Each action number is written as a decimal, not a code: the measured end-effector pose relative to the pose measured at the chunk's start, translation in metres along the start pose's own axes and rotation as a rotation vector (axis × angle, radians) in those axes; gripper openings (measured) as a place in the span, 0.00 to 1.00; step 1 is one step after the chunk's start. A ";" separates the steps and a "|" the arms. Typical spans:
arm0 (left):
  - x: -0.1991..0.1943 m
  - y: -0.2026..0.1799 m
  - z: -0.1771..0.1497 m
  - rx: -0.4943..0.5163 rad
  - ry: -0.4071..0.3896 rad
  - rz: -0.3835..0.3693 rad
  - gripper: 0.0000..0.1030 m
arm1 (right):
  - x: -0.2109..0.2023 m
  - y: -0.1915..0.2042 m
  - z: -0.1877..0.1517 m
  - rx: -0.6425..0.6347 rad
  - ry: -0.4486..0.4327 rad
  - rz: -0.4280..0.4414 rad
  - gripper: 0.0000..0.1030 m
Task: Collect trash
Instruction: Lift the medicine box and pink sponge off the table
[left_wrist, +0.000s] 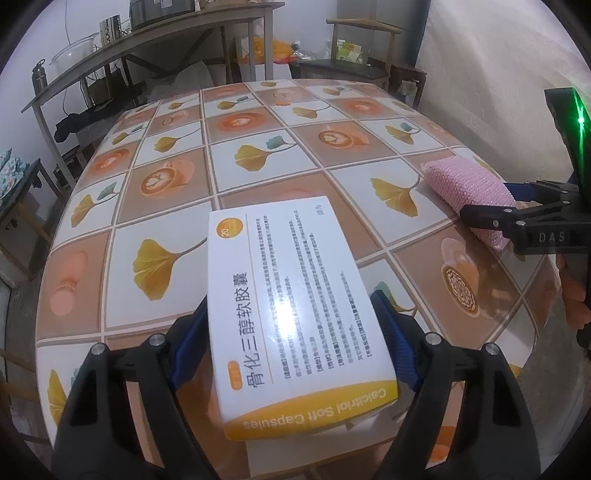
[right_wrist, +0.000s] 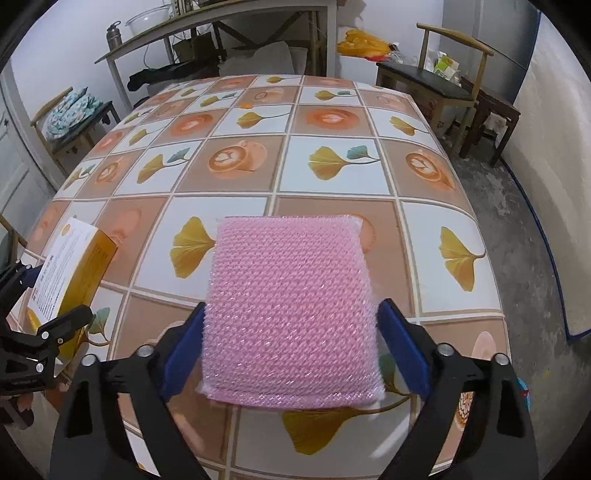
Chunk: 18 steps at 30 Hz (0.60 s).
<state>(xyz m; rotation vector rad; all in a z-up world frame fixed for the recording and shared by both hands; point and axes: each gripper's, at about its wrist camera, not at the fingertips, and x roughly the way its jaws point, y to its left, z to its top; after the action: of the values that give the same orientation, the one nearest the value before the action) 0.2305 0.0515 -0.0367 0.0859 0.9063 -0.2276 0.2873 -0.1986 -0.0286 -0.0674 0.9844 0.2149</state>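
Observation:
A white and yellow capsule box (left_wrist: 291, 291) lies on the tiled tablecloth (left_wrist: 258, 155) between the blue pads (left_wrist: 190, 339) of my left gripper (left_wrist: 290, 314), and both pads sit against its long sides. In the right wrist view the same box (right_wrist: 74, 269) shows at the left edge, held by the left gripper (right_wrist: 48, 295). A pink mesh scouring pad (right_wrist: 291, 310) fills the gap of my right gripper (right_wrist: 291, 314), its blue pads (right_wrist: 404, 347) touching both edges. The left wrist view shows this pad (left_wrist: 469, 184) flat on the table with the right gripper (left_wrist: 491, 201) around it.
The table's right edge (right_wrist: 491, 258) drops to a concrete floor. Wooden chairs (right_wrist: 439, 81) stand behind the table at right and one chair (right_wrist: 70, 114) at left. A long shelf (left_wrist: 147, 44) with a bottle and a bowl runs along the back wall.

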 end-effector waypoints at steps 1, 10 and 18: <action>0.000 0.000 0.000 0.002 -0.001 0.001 0.75 | 0.000 0.000 0.000 0.002 0.000 -0.001 0.79; -0.003 -0.003 0.000 0.015 -0.012 0.014 0.74 | -0.005 0.002 -0.001 -0.013 -0.021 -0.007 0.78; -0.007 -0.005 0.001 0.021 -0.028 0.011 0.71 | -0.014 0.000 -0.002 -0.005 -0.042 0.001 0.78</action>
<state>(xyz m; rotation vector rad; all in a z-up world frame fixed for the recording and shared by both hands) 0.2261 0.0477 -0.0304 0.1072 0.8753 -0.2278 0.2782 -0.2014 -0.0180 -0.0665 0.9425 0.2187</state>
